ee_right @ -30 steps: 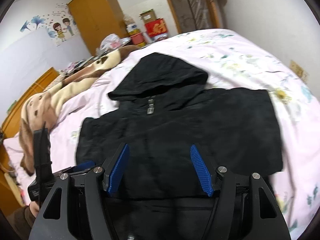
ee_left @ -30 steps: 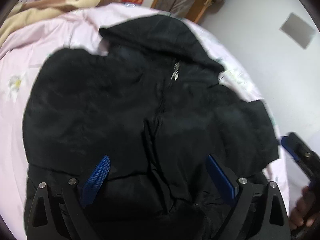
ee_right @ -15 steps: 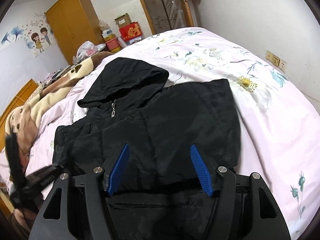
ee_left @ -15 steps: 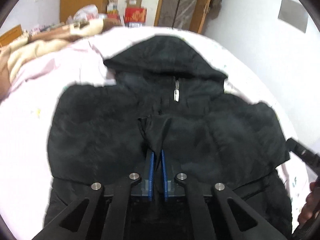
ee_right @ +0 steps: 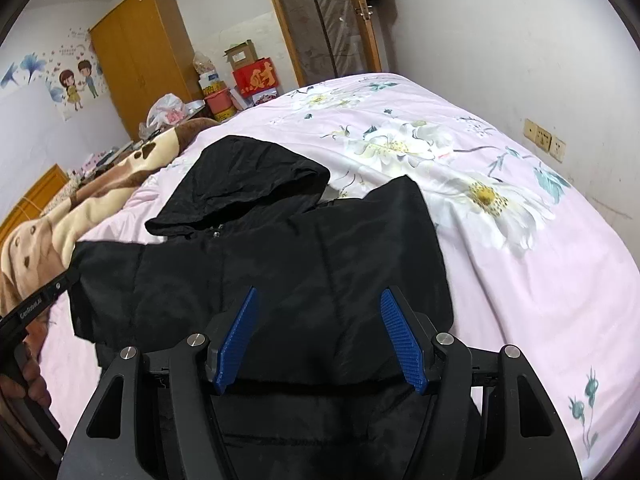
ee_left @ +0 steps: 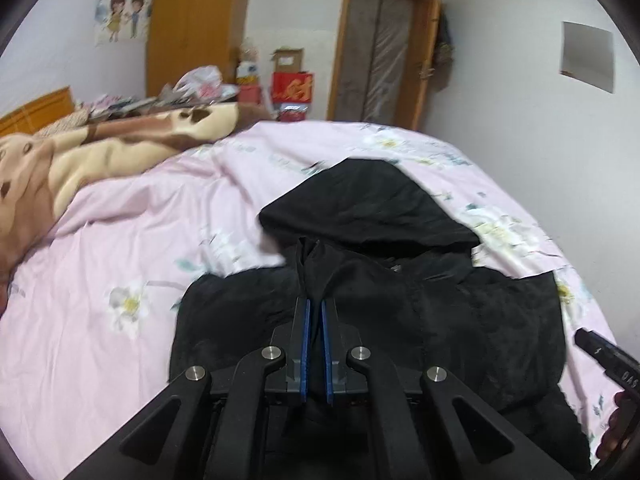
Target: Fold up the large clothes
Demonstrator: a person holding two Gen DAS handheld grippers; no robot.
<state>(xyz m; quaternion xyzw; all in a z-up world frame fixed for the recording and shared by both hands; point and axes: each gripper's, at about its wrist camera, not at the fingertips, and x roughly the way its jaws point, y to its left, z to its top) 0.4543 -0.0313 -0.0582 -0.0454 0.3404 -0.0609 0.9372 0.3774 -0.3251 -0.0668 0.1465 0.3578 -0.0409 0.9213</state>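
One bed (ee_right: 540,240) under pink flowered bedding fills both my views, and on it lies one black hooded jacket (ee_right: 304,248), hood toward twelve o'clock, body running down to six under my grippers. One brown and cream blanket (ee_left: 100,152) is bunched at ten o'clock. The folding, I judge, has barely begun: the sleeves look tucked in over the chest, but the body lies at full length and the hood is flat and unfolded. My left gripper (ee_left: 315,312) is pinched tight on a ridge of the jacket's front fabric, raised off the bed near the collar. My right gripper (ee_right: 320,332) stands wide above the lower body, holding nothing. What is left: carrying that pinch over, then folding the length and hood.
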